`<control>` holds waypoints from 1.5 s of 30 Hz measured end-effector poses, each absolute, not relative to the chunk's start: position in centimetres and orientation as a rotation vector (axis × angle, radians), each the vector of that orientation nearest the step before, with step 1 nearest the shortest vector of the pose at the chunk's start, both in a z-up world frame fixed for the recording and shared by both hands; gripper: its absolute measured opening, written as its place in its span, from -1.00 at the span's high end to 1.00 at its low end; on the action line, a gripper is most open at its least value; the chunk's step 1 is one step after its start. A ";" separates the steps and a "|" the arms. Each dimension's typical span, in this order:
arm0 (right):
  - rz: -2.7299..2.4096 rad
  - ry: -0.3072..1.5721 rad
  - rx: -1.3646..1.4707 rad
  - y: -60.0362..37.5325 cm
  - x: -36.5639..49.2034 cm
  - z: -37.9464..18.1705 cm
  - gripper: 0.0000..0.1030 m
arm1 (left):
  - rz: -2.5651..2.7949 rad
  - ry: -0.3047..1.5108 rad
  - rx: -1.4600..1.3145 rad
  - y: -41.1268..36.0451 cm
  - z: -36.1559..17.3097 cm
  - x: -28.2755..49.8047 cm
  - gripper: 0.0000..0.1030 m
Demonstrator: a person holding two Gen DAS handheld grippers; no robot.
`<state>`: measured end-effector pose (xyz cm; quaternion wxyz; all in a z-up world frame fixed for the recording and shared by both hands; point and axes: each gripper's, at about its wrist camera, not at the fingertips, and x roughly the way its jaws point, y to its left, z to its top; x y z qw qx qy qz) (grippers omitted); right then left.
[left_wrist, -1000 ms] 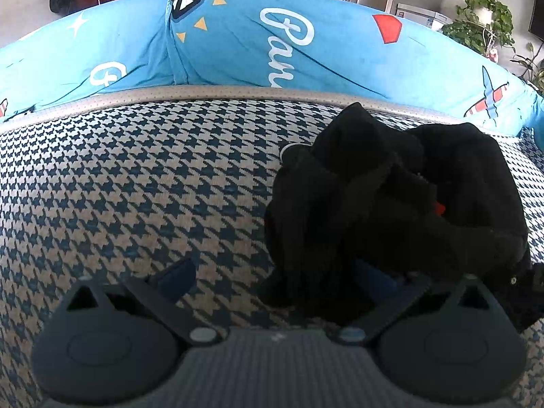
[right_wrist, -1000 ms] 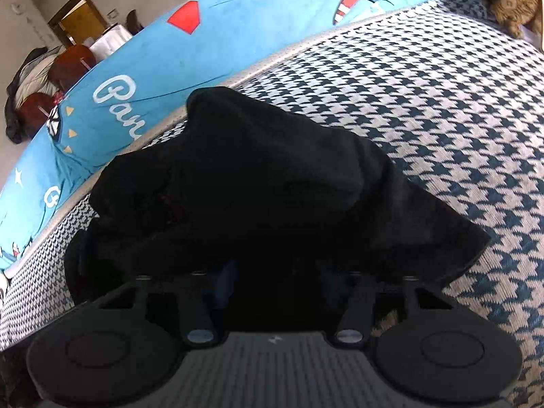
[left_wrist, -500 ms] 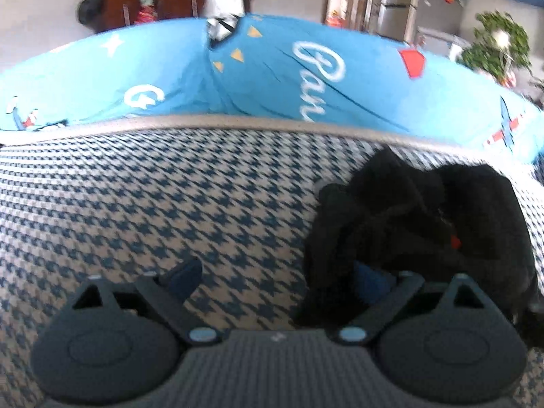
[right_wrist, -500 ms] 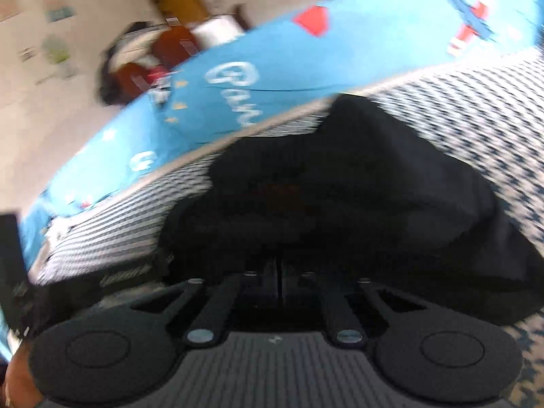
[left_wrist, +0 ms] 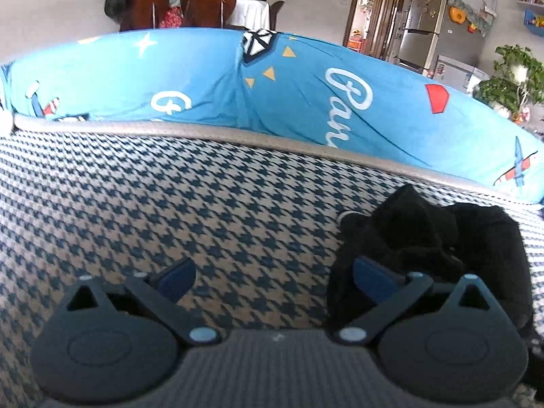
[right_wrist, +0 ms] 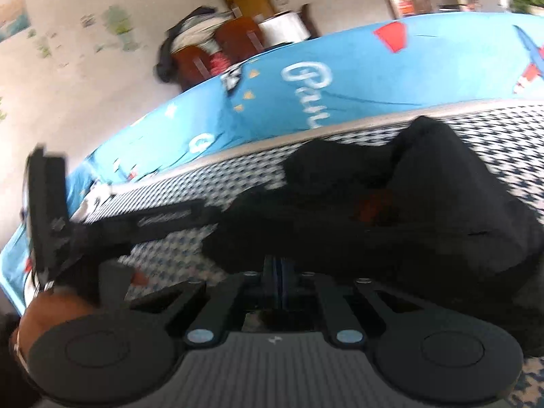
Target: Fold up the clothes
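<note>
A crumpled black garment (left_wrist: 428,244) lies on the houndstooth cover (left_wrist: 170,210), at the right in the left wrist view. My left gripper (left_wrist: 272,272) stands open just above the cover; its right finger (left_wrist: 370,277) overlaps the garment's left edge, and only cover lies between the fingers. In the right wrist view the black garment (right_wrist: 425,210) fills the middle and right. My right gripper (right_wrist: 277,268) is shut, with its tips at the garment's near edge and cloth pinched between them. The left gripper's body (right_wrist: 163,219) reaches in from the left.
A bright blue printed cushion (left_wrist: 306,95) runs along the far edge of the cover, behind a grey piped rim (left_wrist: 238,134). A person's hand (right_wrist: 57,309) shows at lower left in the right wrist view. Chairs, a fridge and a plant stand beyond.
My right gripper went from open around the garment's near edge to shut on it, and swung so the left gripper comes into its view. The left gripper drew back a little, staying open.
</note>
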<state>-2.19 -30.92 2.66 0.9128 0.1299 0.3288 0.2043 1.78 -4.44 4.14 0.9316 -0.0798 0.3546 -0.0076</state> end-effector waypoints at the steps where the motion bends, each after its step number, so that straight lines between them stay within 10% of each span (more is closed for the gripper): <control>1: 0.398 0.670 0.277 -31.4 -2.1 2.8 0.79 | -0.033 0.729 -0.177 -4.5 4.1 1.9 -1.00; 18: 0.114 0.537 0.216 -35.2 2.1 5.0 -0.48 | -0.199 0.741 -0.143 -8.1 3.3 5.5 -1.00; 32: 0.087 0.677 0.158 -36.2 8.0 0.9 -0.48 | -0.342 0.753 -0.046 -12.1 0.8 8.4 -1.00; 39: 0.058 0.722 0.220 -37.4 8.1 0.4 0.28 | -0.392 0.749 0.001 -13.6 0.1 7.8 -0.84; 45: 0.064 0.657 0.277 -38.4 7.5 1.9 0.56 | -0.308 0.721 0.000 -13.1 0.2 7.3 -0.38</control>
